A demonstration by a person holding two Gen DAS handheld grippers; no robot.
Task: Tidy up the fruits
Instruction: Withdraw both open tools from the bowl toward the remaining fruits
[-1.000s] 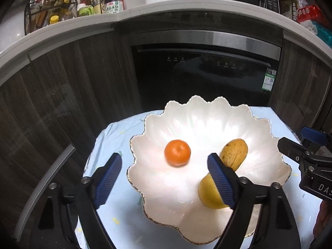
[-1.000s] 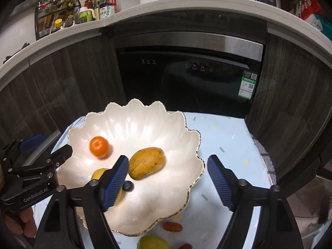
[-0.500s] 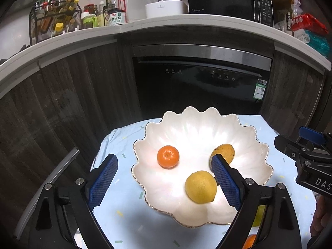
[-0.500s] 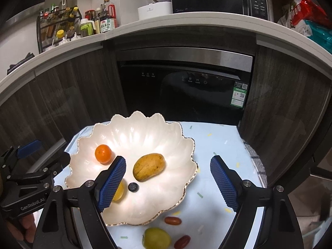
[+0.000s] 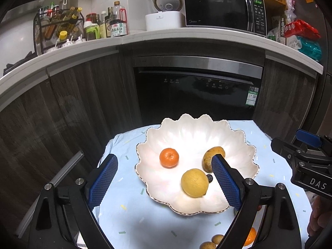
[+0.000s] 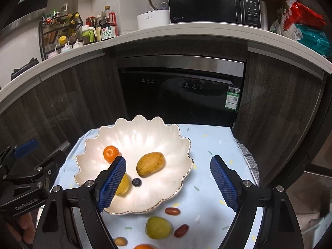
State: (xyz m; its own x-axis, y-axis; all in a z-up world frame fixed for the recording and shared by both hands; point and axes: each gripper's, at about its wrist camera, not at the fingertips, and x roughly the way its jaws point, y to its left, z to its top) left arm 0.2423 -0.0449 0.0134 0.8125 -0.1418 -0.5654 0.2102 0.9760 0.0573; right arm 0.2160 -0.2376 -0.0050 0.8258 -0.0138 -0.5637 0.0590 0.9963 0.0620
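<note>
A white scalloped bowl (image 5: 238, 145) (image 6: 99, 137) stands on the pale blue cloth. In it lie a tangerine (image 5: 169, 157) (image 6: 111, 153), a lemon (image 5: 194, 182), a brownish mango (image 5: 209, 155) (image 6: 150, 164) and a blueberry (image 5: 210, 178) (image 6: 136, 182). My left gripper (image 5: 164, 158) hovers open above the bowl's near side, with nothing between its pads. My right gripper (image 6: 168, 159) is open over the bowl's right rim, also holding nothing. Its left finger hides part of the lemon (image 6: 124, 184).
Loose fruit lies on the cloth in front of the bowl: a green fruit (image 6: 158, 230), two small red ones (image 6: 172, 211), a small brown one (image 6: 120, 241) and an orange (image 5: 250, 236). Dark cabinets and a dishwasher (image 5: 197, 95) stand behind. The table drops off at left.
Both grippers have drawn back and risen from the bowl. The lemon, earlier half hidden behind the left gripper's right finger, now lies in full view. More loose fruit shows in front.
</note>
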